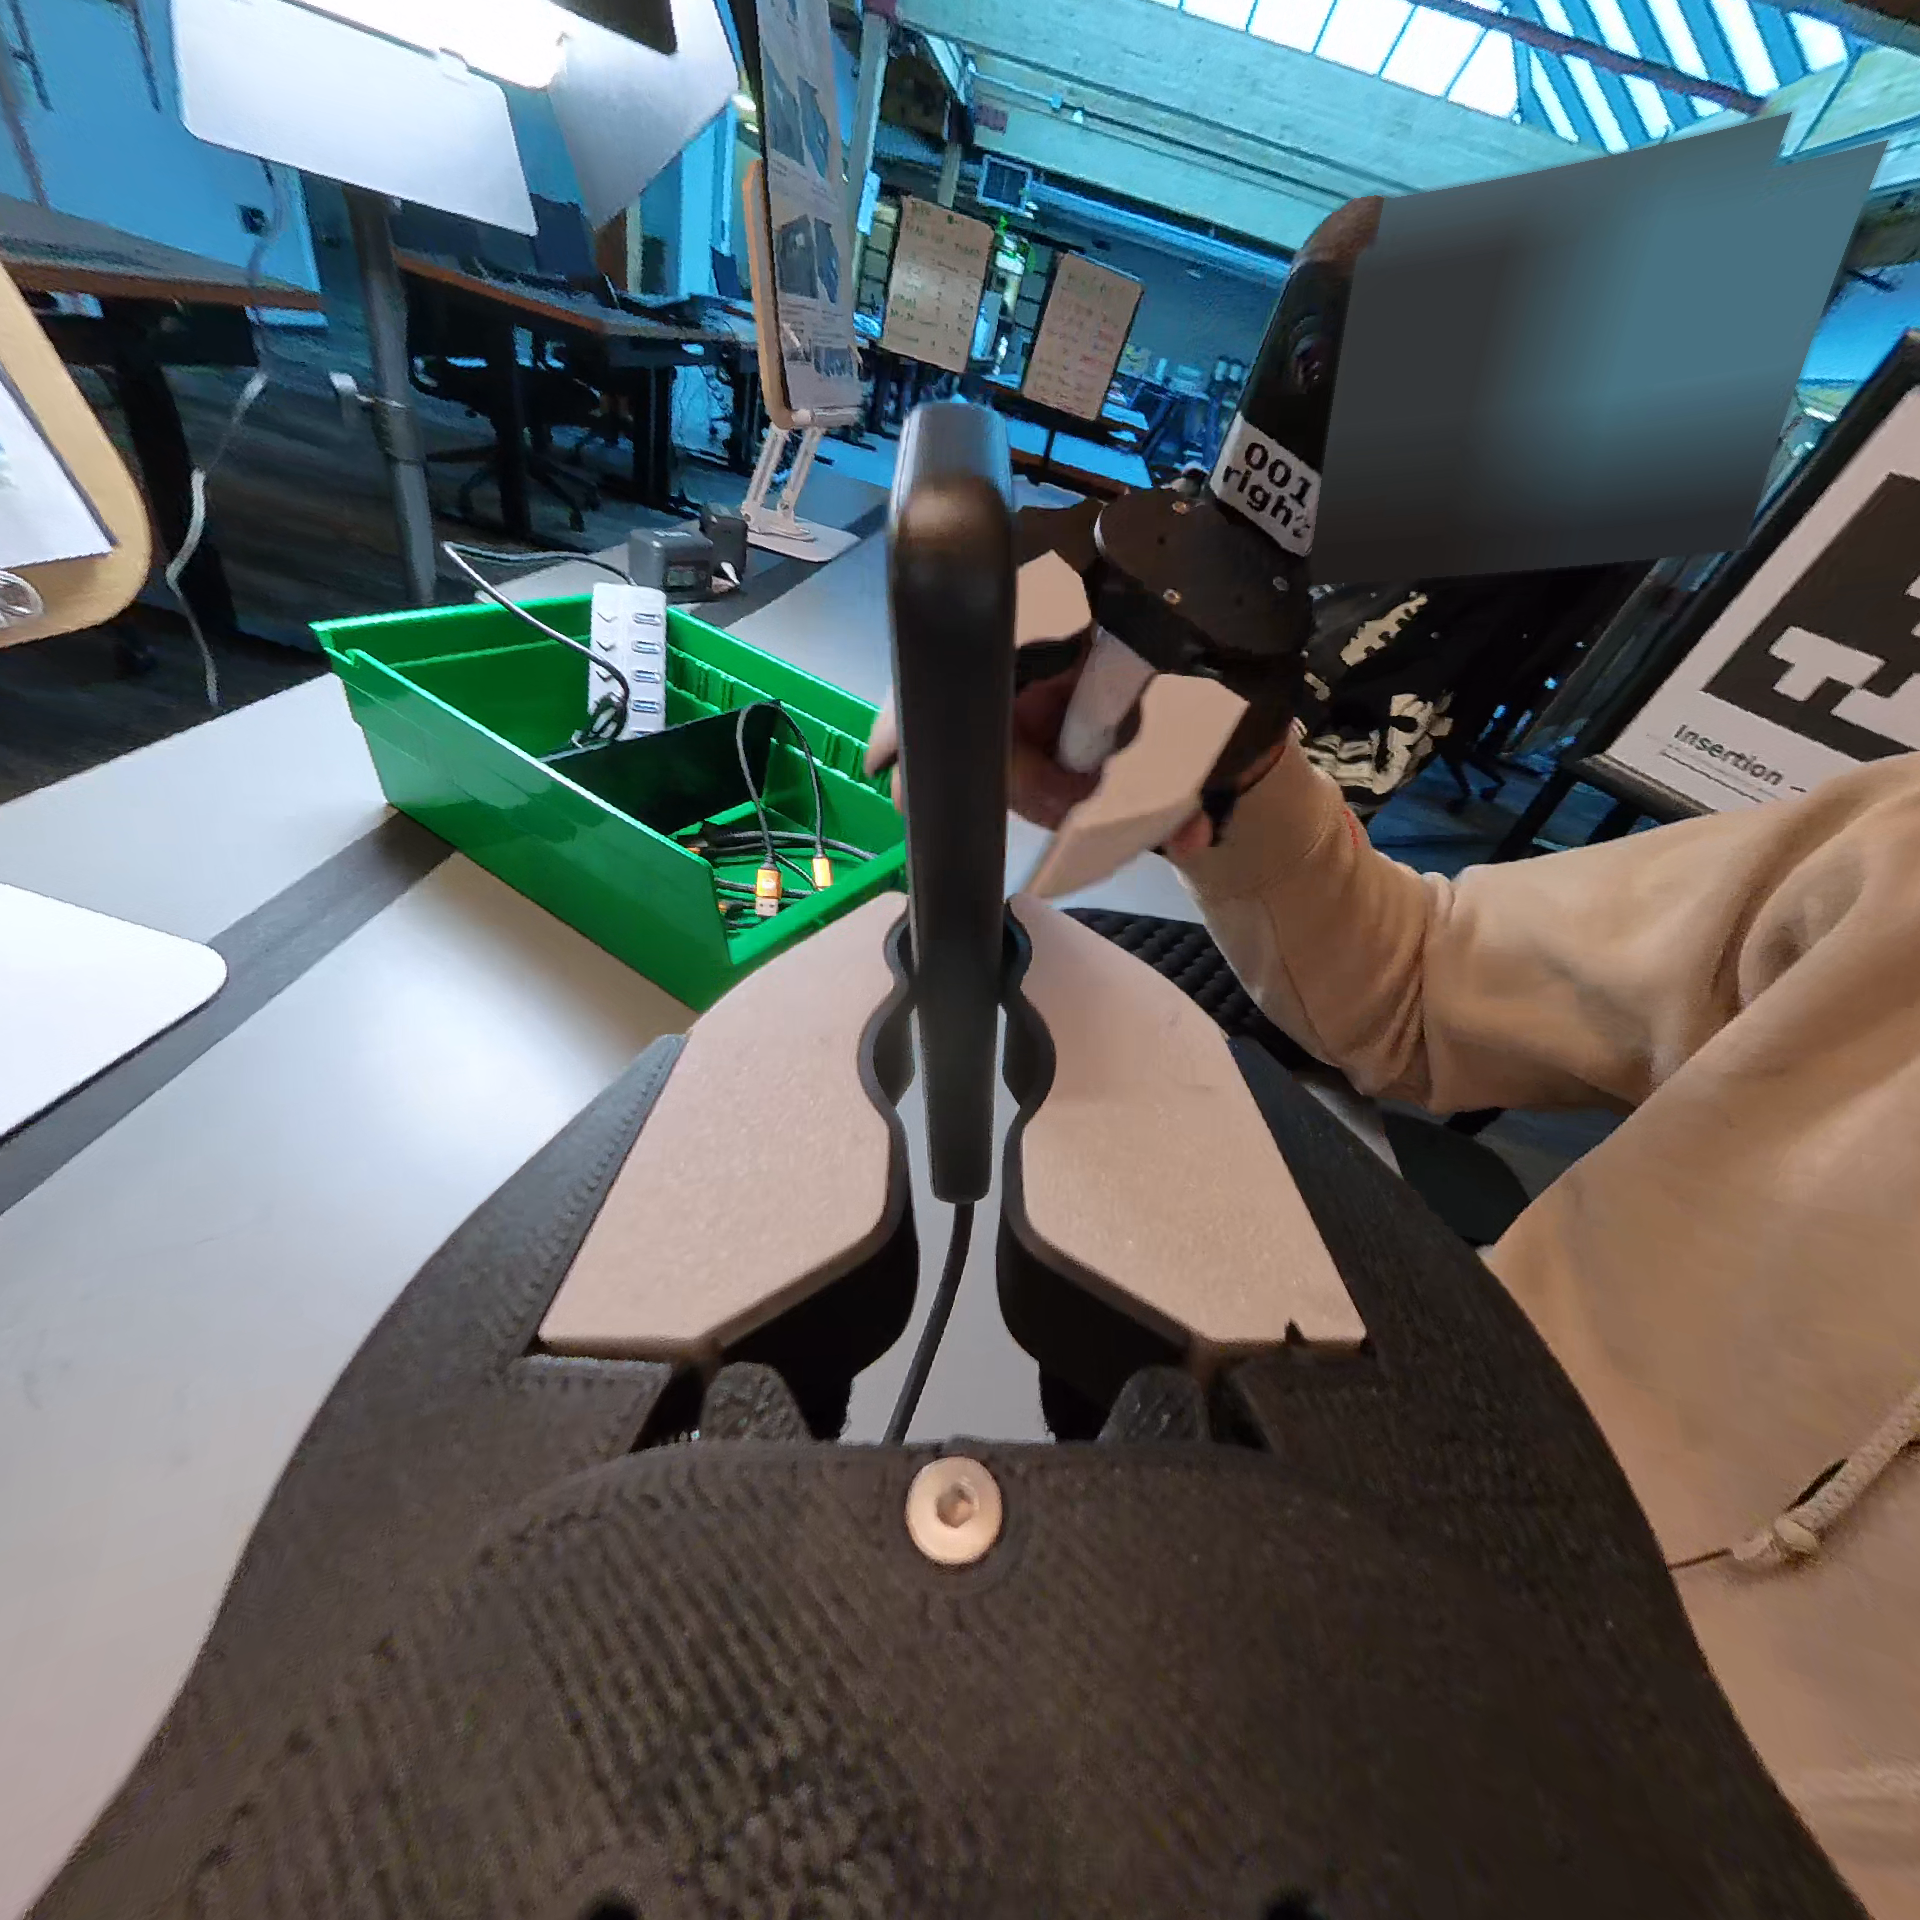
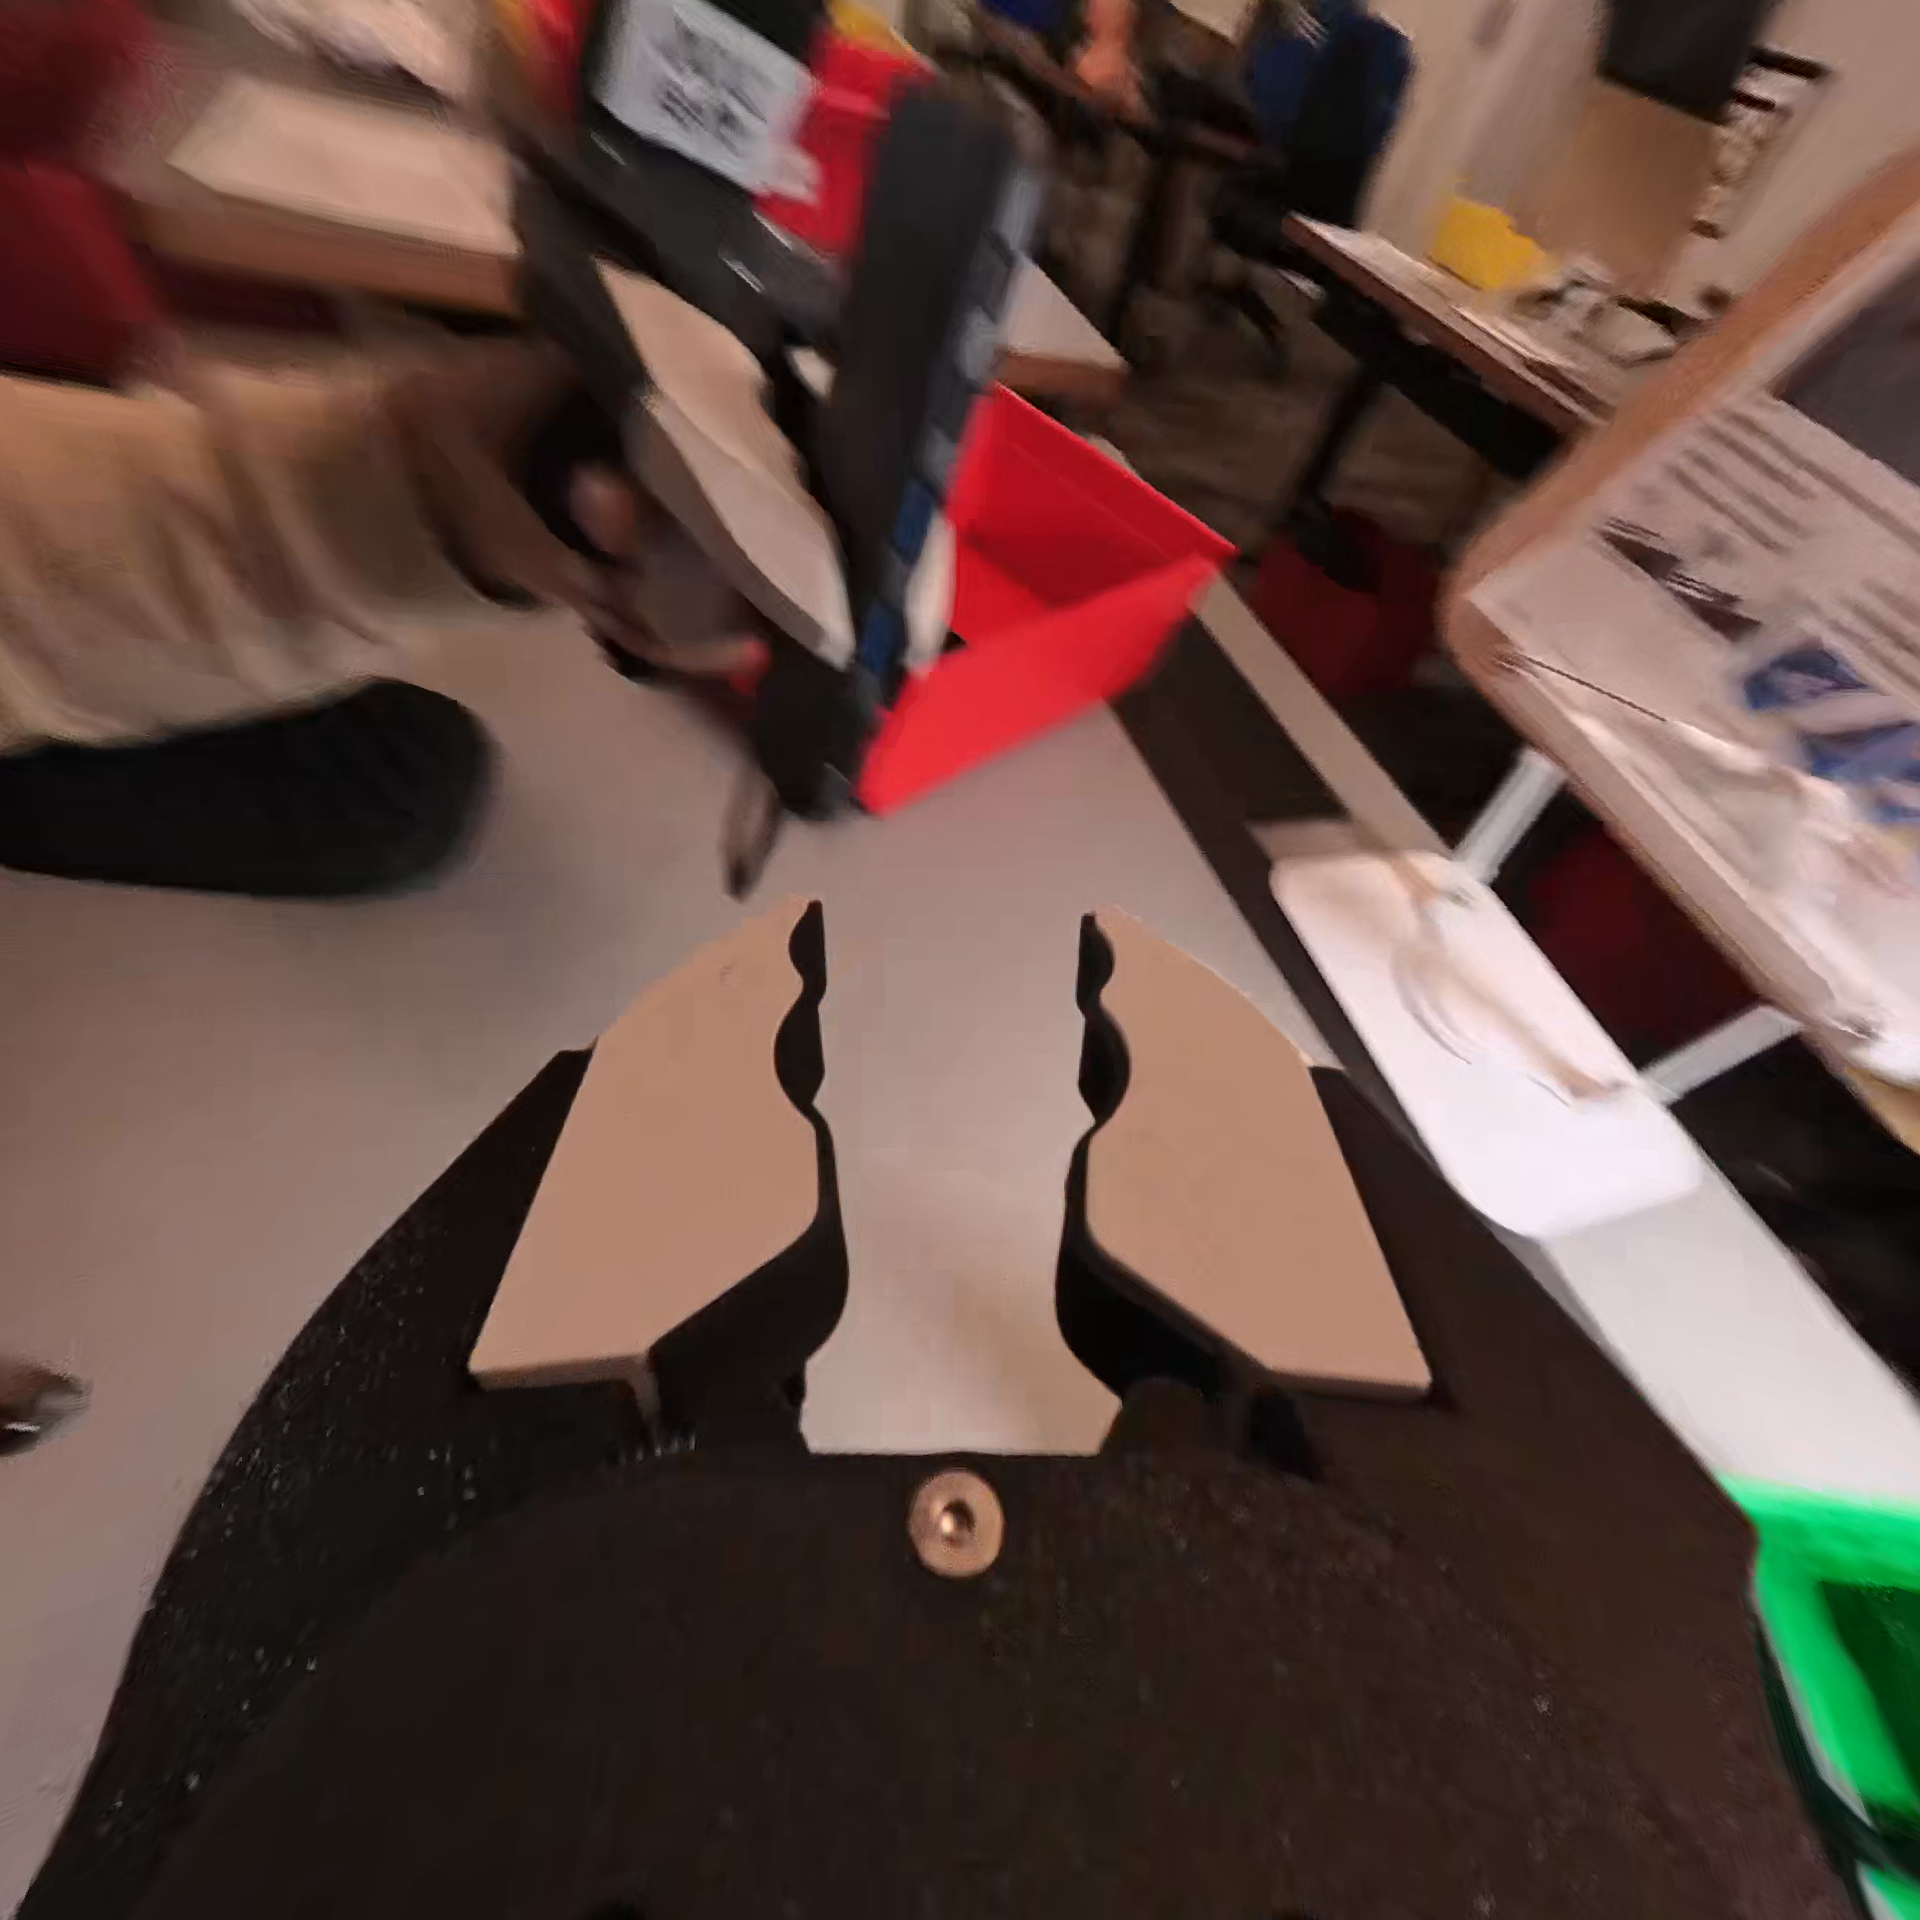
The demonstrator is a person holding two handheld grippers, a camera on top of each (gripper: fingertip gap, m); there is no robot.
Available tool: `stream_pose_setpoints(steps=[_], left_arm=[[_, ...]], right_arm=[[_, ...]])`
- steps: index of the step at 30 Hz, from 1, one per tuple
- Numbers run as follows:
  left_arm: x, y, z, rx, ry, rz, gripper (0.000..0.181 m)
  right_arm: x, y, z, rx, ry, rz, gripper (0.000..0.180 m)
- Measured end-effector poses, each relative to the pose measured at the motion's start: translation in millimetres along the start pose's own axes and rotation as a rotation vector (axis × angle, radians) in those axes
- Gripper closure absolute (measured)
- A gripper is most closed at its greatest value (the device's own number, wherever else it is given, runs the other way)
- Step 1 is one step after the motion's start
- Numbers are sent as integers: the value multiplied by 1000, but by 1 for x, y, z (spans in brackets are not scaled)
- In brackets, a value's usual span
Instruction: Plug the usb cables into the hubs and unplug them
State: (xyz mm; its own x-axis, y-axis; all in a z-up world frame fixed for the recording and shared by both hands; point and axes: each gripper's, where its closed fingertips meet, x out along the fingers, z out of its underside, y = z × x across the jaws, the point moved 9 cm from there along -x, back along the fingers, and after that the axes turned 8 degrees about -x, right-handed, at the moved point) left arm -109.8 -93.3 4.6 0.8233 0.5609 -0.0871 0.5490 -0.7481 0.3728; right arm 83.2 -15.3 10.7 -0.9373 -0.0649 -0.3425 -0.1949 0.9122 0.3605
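Black and slim, the usb hub (image 1: 951, 831) stands upright above the grey table (image 1: 312, 1091), pinched at its lower end between the fingers of the left gripper (image 1: 956, 997), its thin cord (image 1: 935, 1320) trailing down between them. Just right of the hub, the right gripper (image 2: 951, 935) hangs spread and empty. Left of the hub, the green bin (image 1: 499, 769) holds braided usb cables (image 1: 774, 831) and a white hub (image 1: 627, 660).

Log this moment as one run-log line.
left gripper: shut on black hub, held upright above table | right gripper: open, empty | cables: in green bin | white hub: in bin
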Motion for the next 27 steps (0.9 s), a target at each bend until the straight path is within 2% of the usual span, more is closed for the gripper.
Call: stream_pose_setpoints(steps=[4,9,11,14,15,17,18,23,27], left_arm=[[13,4,11,35,-92,20,168],[31,11,26,82,-202,63,168],[37,14,32,104,-237,81,168],[40,18,33,133,-216,90,166],[38,19,29,128,-171,94,159],[27,22,16,125,-68,77,134],[19,23,9,142,-21,66,131],[-16,25,-15,172,156,-13,132],[-26,21,-3,127,184,-71,132]], right_arm=[[14,-16,-11,79,166,-143,135],[18,-20,-12,101,186,-190,138],[20,-21,-9,79,148,-177,157],[15,-21,-11,67,132,-216,167],[9,-19,-14,54,136,-190,168],[-13,-9,-22,20,142,-131,168],[-28,-2,-25,15,150,-81,168],[-88,44,-25,-41,21,248,168],[-117,84,-12,-41,-132,407,167]])
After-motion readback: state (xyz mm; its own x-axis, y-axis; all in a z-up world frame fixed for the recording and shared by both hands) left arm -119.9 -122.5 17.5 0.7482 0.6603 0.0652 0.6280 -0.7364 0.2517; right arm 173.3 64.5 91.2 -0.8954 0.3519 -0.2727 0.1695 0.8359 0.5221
